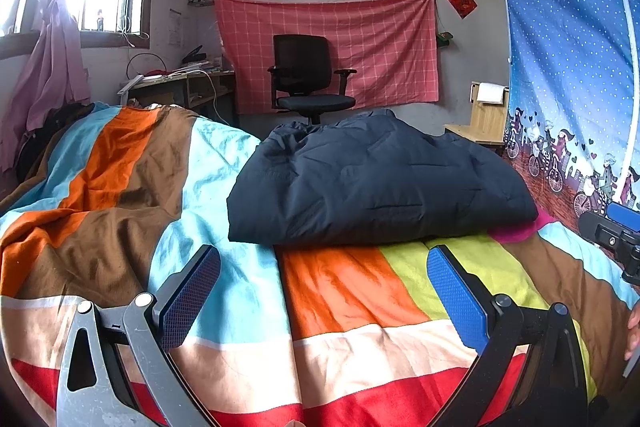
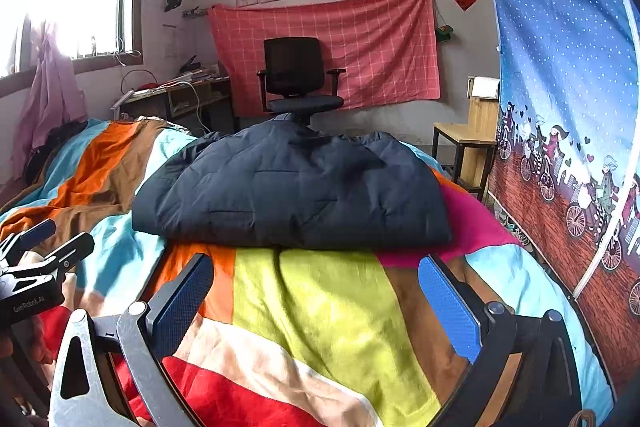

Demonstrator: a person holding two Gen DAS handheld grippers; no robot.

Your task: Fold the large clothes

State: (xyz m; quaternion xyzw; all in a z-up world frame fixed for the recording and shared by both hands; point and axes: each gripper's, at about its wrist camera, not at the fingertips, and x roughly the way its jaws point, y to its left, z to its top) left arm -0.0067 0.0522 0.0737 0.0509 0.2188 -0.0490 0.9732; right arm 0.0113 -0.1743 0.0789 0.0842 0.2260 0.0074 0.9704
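- Nearest the lenses, the left gripper (image 1: 324, 291) and the right gripper (image 2: 316, 297) are held low over the striped quilt (image 2: 320, 307), level and pointing toward the jacket; each has its blue-padded fingers (image 1: 456, 299) spread wide with nothing between them.
- The right gripper also shows at the edge of the left view (image 1: 616, 231), on the jacket's near right; the left one appears in the right view (image 2: 36, 267), near left of the jacket. They sit side by side, well apart.
- Just beyond both tools lies the navy padded jacket (image 1: 376, 183), a compact, puffy bundle resting on the quilt, its near hem facing the grippers and its right corner overlapping a magenta patch (image 2: 472, 227).
- By the look of it the fold is largely made; any finishing move should take the near hem at both corners together, pinching all layers so the padding does not spring open.
- Behind the jacket stands a black office chair (image 2: 298, 79) before a pink checked cloth (image 2: 380, 39).
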